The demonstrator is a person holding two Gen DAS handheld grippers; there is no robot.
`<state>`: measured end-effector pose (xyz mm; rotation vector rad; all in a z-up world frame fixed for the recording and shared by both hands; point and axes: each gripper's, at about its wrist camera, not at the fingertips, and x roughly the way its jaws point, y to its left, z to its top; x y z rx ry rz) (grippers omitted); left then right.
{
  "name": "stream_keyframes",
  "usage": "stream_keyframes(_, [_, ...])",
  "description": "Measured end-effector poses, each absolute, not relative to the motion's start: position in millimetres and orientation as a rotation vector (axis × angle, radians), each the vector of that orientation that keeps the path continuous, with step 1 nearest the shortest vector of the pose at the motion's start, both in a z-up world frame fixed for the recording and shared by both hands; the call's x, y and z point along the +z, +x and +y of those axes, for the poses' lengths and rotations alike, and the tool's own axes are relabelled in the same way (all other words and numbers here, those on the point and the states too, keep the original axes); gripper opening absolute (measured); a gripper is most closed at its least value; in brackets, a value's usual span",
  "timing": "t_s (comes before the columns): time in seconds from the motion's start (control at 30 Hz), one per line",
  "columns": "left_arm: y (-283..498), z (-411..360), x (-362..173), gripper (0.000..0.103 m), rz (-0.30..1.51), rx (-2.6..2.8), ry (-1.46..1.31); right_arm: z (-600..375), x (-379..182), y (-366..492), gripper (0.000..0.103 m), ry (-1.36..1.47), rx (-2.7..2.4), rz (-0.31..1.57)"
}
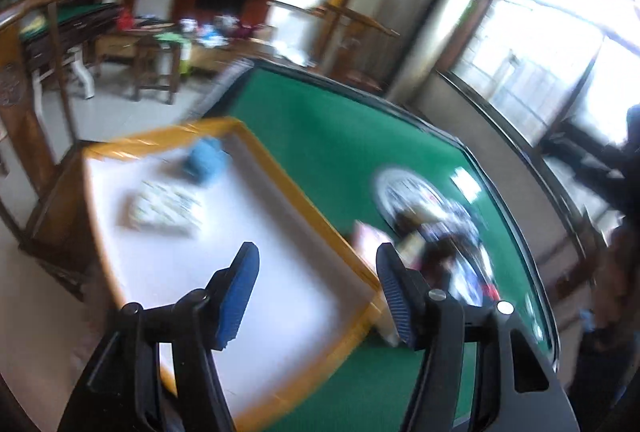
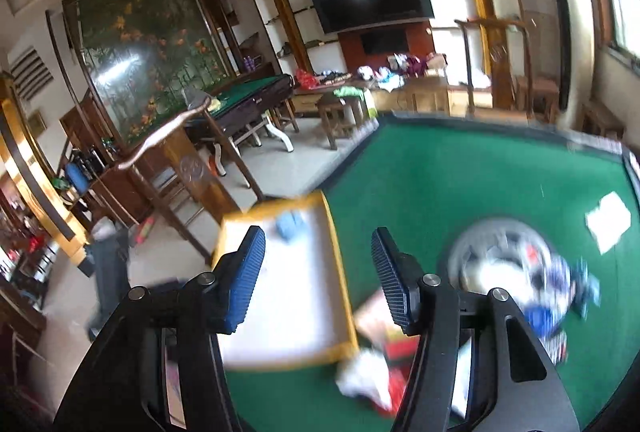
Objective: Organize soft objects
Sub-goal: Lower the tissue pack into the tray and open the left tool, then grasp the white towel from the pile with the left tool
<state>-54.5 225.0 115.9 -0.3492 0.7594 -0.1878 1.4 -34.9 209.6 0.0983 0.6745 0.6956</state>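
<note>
Jaws of both the left gripper (image 1: 318,296) and right gripper (image 2: 318,278) stand apart and hold nothing, above the green bench (image 1: 340,148), where a blue cloth (image 1: 204,160) lies in the tray (image 1: 280,168) at centre left, and blurred clothes (image 2: 540,284) lie lower right.

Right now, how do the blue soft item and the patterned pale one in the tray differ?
The blue soft item is bunched into a lump in the tray's far corner by the yellow rim; the patterned pale item lies flat, nearer the tray's middle. The blue one is a single solid colour; the pale one is whitish with small markings, too blurred to read. The pale one covers more of the floor. Both rest inside the tray, clear of either hand-held gripper.
</note>
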Motion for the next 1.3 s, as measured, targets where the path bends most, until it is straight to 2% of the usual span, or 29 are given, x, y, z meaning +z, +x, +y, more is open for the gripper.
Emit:
stream_keyframes(0.1, [-63.1, 189.1, 98.0, 0.065, 0.801, -0.269, -0.304, -78.4, 158.4, -12.2, 0.056, 0.135, 0.711, 0.686])
stream_keyframes(0.3, [-54.1, 128.9, 44.0, 0.065, 0.981, -0.364, -0.332, -142.2, 98.3, -11.4, 0.056, 0.209, 0.674, 0.647])
stream_keyframes(0.57, [-23.0, 101.1, 24.4, 0.065, 1.040, -0.253, -0.390, -195.5, 71.2, 6.6, 0.056, 0.373, 0.708, 0.640])
stream_keyframes(0.83, [6.9, 105.5, 6.3, 0.065, 1.023, -0.215, -0.498, -190.1, 55.2, 6.9, 0.056, 0.422, 0.824, 0.694])
stream_keyframes(0.87, [6.7, 106.7, 6.3, 0.062, 1.004, -0.224, -0.504, -188.0, 51.5, 8.8, 0.056, 0.433, 0.837, 0.711])
stream_keyframes(0.9, [5.7, 108.0, 6.2, 0.047, 0.985, -0.229, -0.505, -186.0, 48.5, 10.1, 0.056, 0.448, 0.850, 0.724])
stream_keyframes(0.97, [3.7, 113.4, 4.5, 0.027, 0.964, -0.243, -0.532, -183.2, 44.2, 12.9, 0.056, 0.454, 0.862, 0.738])
stream_keyframes(1.07, [-6.0, 116.7, 4.7, 0.018, 0.965, -0.251, -0.521, -179.5, 38.3, 14.5, 0.056, 0.444, 0.861, 0.744])
stream_keyframes(1.3, [-55.8, 117.5, 6.4, 0.018, 0.973, -0.331, -0.481, -148.3, 27.8, 7.1, 0.056, 0.341, 0.889, 0.769])
